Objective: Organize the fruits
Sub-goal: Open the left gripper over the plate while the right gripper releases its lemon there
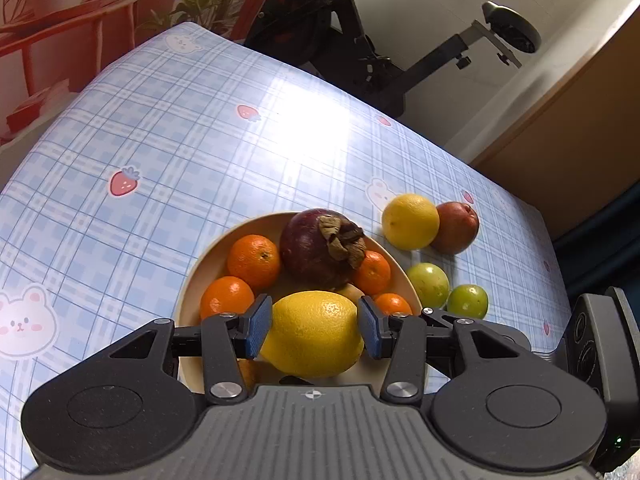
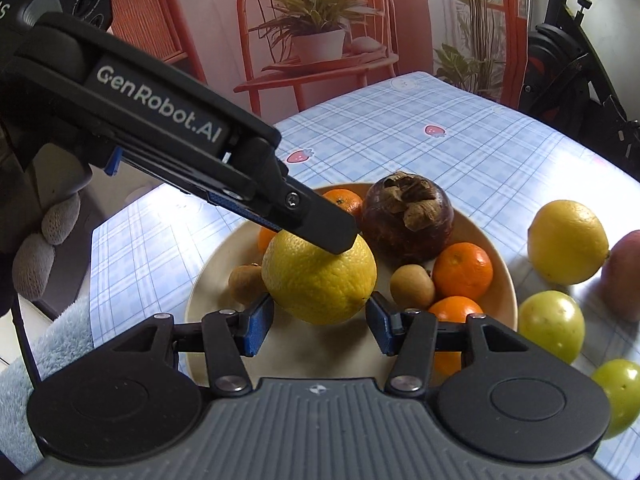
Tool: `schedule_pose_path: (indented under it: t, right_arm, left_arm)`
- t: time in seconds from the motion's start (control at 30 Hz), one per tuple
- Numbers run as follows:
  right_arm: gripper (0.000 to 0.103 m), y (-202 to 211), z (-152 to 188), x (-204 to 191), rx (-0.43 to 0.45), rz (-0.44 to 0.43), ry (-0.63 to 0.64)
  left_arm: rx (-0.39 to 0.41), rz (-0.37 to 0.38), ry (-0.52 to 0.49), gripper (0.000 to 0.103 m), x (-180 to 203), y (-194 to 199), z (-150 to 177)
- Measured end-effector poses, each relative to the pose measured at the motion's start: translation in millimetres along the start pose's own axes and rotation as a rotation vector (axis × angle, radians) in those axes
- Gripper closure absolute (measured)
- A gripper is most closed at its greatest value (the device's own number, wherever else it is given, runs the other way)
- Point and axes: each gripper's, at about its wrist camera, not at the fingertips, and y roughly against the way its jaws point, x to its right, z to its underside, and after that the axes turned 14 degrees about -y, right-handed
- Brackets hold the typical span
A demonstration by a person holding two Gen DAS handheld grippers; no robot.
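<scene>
My left gripper (image 1: 314,328) is shut on a yellow lemon (image 1: 314,334), its blue pads pressing both sides just above the beige plate (image 1: 208,256). In the right wrist view one of its black fingers (image 2: 320,224) lies over that lemon (image 2: 320,276). My right gripper (image 2: 318,328) is open and holds nothing, its tips just short of the lemon. The plate (image 2: 492,248) holds several mandarins, a dark purple mangosteen (image 1: 316,248) and two small brown fruits. A second lemon (image 1: 410,222), a reddish fruit (image 1: 458,228) and two green fruits (image 1: 430,284) lie on the cloth to the right.
A blue checked tablecloth (image 1: 180,140) covers the table, bare to the left and behind the plate. An exercise bike (image 1: 360,40) stands beyond the far edge. A gloved hand (image 2: 44,236) holds the left gripper. The table's right edge is close to the loose fruits.
</scene>
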Motion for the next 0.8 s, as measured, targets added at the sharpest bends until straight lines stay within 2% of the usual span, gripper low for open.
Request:
schedule_pose_path:
  t: [0.2,0.5,0.8]
  right_arm:
    - [0.049,-6.7,-5.8,6.7,0.005,-0.008,-0.045]
    - [0.049,2.1,-2.0,3.9,0.01,0.014,-0.028]
    - [0.05,17.8,4.1,7.1,0.039,0.024,-0.035]
  left_arm:
    - [0.014,0.002,0.043,0.06,-10.0,-1.3,0.5]
    - [0.05,-0.042,0.062,0.061,-10.6,8.2,-0.8]
    - [0.08,-0.088,0.021,0.061,7.4,18.3,-4.9]
